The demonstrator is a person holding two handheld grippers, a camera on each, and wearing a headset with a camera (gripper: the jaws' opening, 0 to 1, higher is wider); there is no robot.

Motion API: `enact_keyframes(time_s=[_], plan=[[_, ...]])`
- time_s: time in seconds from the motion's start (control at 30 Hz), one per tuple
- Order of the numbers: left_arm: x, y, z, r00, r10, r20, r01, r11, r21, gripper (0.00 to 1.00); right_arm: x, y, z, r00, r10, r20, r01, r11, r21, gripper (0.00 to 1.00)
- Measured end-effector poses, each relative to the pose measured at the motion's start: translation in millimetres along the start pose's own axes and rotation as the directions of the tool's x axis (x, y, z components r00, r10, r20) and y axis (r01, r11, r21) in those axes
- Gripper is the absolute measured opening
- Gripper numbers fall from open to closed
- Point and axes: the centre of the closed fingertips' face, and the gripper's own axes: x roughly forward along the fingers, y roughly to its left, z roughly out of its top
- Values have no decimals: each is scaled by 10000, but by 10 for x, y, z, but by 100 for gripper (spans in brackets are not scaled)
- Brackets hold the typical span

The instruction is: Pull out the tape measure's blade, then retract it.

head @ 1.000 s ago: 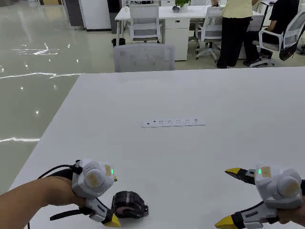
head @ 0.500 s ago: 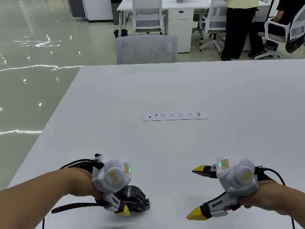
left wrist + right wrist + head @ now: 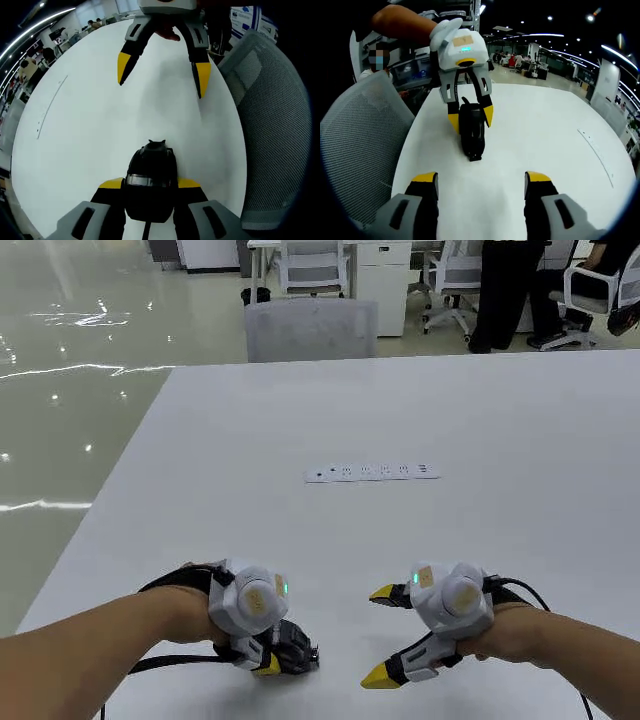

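A black tape measure (image 3: 293, 651) rests on the white table (image 3: 400, 410) near its front edge. My left gripper (image 3: 280, 656) is shut on the case, one yellow-tipped finger on each side of the tape measure (image 3: 150, 180). No blade is drawn out. My right gripper (image 3: 381, 636) stands open a short way to the right, its jaws pointing at the case and apart from it. In the right gripper view, the tape measure (image 3: 471, 130) hangs between the left gripper's fingers (image 3: 454, 121), ahead of my open right gripper (image 3: 481, 178). The left gripper view has the right gripper (image 3: 161, 72) facing it.
A white power strip (image 3: 371, 472) lies mid-table. A grey chair (image 3: 310, 330) stands at the table's far edge, with desks, office chairs and a standing person behind. A mesh chair back (image 3: 360, 150) sits close to the table's near edge.
The right gripper has moved left toward the tape measure, still open. The left gripper's jaws have closed in on the case. The head camera has tilted down.
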Motion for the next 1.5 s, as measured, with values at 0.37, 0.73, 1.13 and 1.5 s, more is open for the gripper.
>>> enact_keyframes(time_s=[0.37, 0.73, 1.13, 1.5], plan=[[-4, -8, 2, 10000, 5, -77, -5, 10000, -46, 33, 471, 74, 119, 9969, 691, -375, -711, 9960, -537, 48], [-2, -3, 0, 10000, -15, -47, 14, 9999, -109, 33, 700, 93, -6, 9905, 767, -1140, -867, 9926, -853, 21], [3, -2, 0, 10000, 6, -6, -6, 9998, -217, 33, 739, 97, -12, 9906, 766, -1136, -821, 9956, -450, 11], [8, -4, 6, 10000, -13, 13, 13, 9997, -254, 33, 628, 83, -106, 9890, 812, -1239, -870, 9953, -415, 10]])
